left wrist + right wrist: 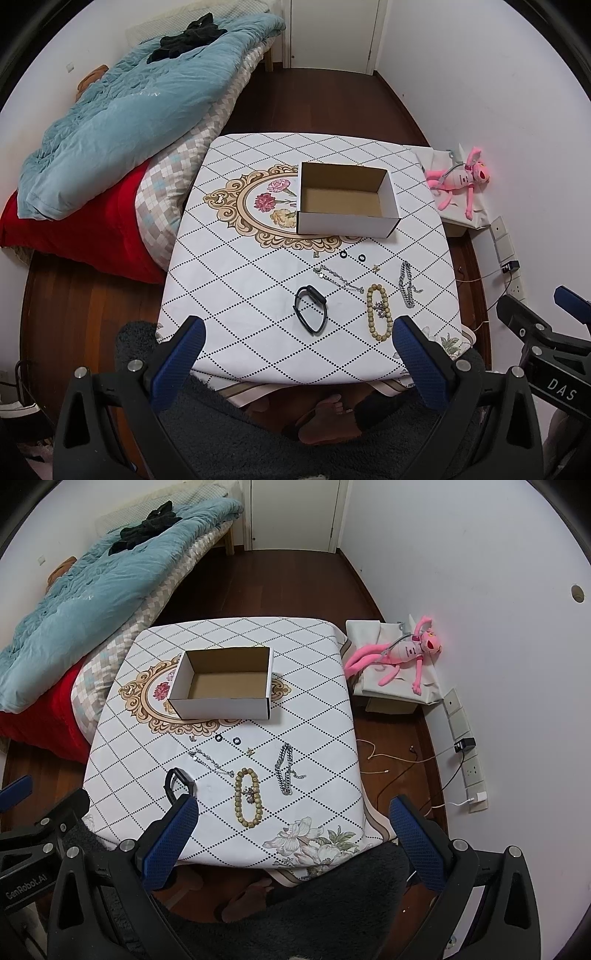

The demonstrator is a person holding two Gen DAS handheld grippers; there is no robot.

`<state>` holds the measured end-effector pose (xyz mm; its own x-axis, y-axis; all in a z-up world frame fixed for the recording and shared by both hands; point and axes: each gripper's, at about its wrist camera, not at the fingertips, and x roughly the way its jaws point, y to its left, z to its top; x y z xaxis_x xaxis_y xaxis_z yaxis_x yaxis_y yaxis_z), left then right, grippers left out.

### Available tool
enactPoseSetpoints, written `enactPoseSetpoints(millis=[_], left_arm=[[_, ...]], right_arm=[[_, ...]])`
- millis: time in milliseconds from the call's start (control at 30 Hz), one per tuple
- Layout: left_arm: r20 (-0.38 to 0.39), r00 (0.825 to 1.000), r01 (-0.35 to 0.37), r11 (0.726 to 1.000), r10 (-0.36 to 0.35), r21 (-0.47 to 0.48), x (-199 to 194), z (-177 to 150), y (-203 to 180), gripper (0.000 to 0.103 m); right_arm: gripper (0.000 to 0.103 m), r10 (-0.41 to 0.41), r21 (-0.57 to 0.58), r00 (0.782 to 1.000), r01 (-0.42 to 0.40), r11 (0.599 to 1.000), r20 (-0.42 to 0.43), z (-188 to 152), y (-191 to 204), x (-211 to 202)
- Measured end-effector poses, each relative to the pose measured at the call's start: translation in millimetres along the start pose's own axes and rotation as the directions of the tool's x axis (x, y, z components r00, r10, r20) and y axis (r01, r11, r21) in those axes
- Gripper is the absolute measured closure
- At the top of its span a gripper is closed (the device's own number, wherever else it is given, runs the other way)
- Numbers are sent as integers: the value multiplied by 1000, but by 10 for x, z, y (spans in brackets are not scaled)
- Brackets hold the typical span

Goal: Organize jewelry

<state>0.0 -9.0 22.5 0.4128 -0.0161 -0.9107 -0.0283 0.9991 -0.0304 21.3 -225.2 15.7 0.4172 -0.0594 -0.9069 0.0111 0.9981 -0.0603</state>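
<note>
An open empty white cardboard box (347, 201) (223, 685) stands mid-table. In front of it lie a black wristband (311, 309) (180, 780), a wooden bead bracelet (379, 312) (248, 796), a thick silver chain (406, 283) (284, 768), a thin silver chain (338, 279) (211, 762), two small black rings (352, 255) (227, 739) and tiny earrings (376, 268). My left gripper (297, 334) is open and empty above the table's near edge. My right gripper (291, 812) is open and empty, near the bead bracelet.
The table (229, 280) carries a diamond-pattern cloth. A bed with a blue quilt (122, 118) stands to the left. A pink plush toy (399, 653) lies on a bag at the right, with cables and wall sockets (465, 753) beyond. Bare feet (325, 417) show under the table.
</note>
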Motion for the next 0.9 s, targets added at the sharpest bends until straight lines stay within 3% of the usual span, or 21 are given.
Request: enactPoseSetpoints(millis=[733, 900], left_arm=[[-1, 1000, 5, 1000, -5, -3, -8, -7, 10, 0], [-5, 1000, -15, 1000, 15, -4, 177, 38, 31, 0]], right_arm=[[0, -4, 2, 1000, 4, 1000, 9, 24, -4, -40], [0, -19, 26, 1000, 18, 999, 10, 54, -48, 46]])
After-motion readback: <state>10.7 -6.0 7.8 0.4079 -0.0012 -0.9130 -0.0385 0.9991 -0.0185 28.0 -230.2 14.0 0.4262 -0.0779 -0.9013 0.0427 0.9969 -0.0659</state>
